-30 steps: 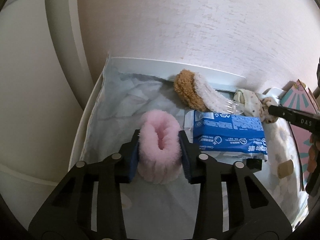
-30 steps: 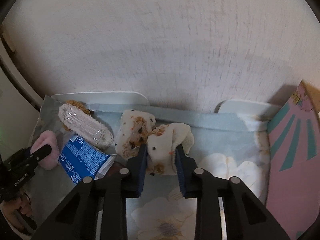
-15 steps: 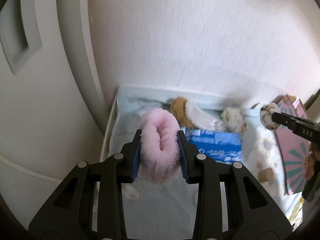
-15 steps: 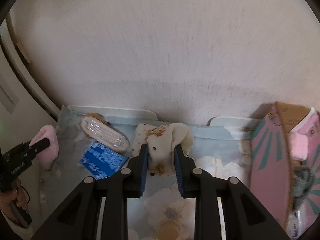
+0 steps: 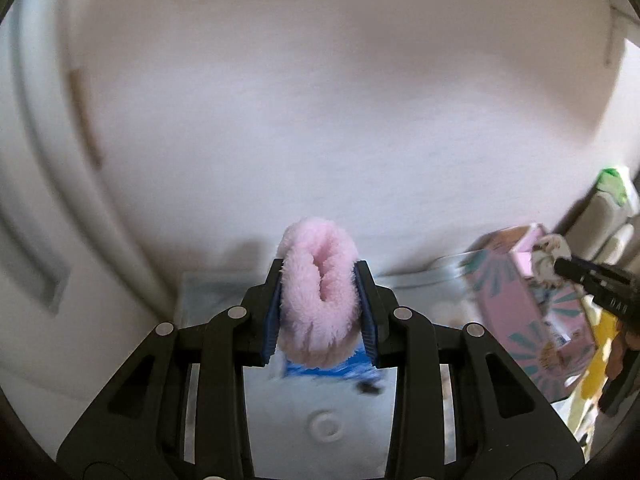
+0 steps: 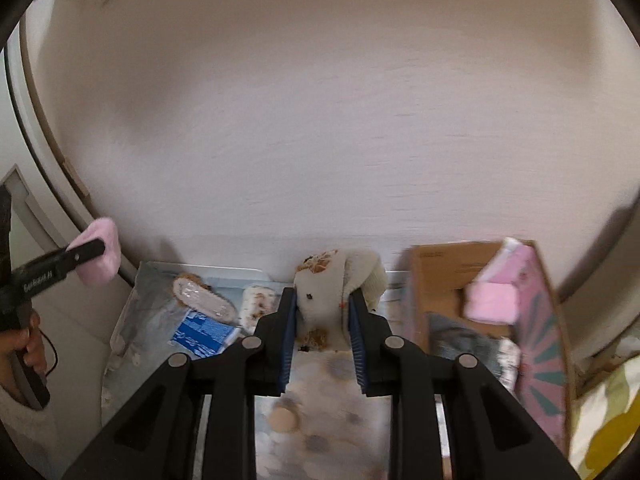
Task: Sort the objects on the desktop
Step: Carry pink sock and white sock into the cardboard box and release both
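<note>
My left gripper [image 5: 320, 312] is shut on a fluffy pink scrunchie [image 5: 318, 296] and holds it high above the table, in front of the wall. My right gripper [image 6: 323, 334] is shut on a cream spotted scrunchie [image 6: 332, 292], lifted above the table. In the right wrist view the left gripper and its pink scrunchie [image 6: 102, 254] show at far left. An open pink box [image 6: 532, 332] with pink and grey items inside stands at the right; it also shows in the left wrist view [image 5: 536, 312], with the right gripper's scrunchie [image 5: 550, 254] over it.
On the light blue cloth [image 6: 148, 312] lie a brown-and-white scrunchie [image 6: 202, 300], a second spotted scrunchie [image 6: 256, 306] and a blue packet [image 6: 204, 334]. A white wall stands behind, a door frame at the left. A round beige piece [image 6: 284, 418] lies on the floral cloth.
Both grippers have risen well above the table with their scrunchies. The right gripper has moved toward the pink box, which now shows more fully.
</note>
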`<state>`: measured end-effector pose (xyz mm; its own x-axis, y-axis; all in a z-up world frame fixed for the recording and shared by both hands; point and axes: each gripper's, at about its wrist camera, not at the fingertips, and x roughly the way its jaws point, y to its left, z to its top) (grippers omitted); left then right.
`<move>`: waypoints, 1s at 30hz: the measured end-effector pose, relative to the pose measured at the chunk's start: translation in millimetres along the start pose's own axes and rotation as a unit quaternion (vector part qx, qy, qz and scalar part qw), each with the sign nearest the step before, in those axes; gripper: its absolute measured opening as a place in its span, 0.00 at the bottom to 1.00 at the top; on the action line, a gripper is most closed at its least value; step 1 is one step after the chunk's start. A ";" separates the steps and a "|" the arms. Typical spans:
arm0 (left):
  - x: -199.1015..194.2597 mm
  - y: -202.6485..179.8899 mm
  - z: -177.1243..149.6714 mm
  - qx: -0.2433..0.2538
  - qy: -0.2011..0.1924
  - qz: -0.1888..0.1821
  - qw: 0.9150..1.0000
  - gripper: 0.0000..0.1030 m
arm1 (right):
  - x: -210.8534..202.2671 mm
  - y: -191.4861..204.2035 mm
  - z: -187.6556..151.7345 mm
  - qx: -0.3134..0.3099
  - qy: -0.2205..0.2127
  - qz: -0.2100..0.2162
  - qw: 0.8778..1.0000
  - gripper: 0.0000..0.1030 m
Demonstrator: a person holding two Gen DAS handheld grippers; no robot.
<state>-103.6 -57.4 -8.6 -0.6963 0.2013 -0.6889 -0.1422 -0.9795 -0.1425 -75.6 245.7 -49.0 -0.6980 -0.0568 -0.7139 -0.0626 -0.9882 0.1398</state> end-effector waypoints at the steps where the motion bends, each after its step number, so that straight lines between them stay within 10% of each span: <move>1: 3.8 -15.3 5.8 0.012 -0.001 -0.011 1.000 0.29 | -4.7 -6.1 -2.7 0.003 -0.001 -0.005 1.000 0.22; 19: 96.4 -239.0 27.2 0.137 0.059 -0.183 0.972 0.29 | -57.7 -111.4 -53.8 0.077 0.009 -0.069 0.995 0.22; 30: 141.6 -333.4 -10.2 0.198 0.122 -0.205 0.951 0.29 | -47.0 -118.3 -88.5 0.072 0.055 -0.038 0.995 0.22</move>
<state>-147.6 297.7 -65.9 -0.3472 0.5136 -0.7847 -0.6540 -0.7323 -0.1899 27.7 352.7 -92.7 -0.6061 -0.0047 -0.7954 -0.2193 -0.9602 0.1728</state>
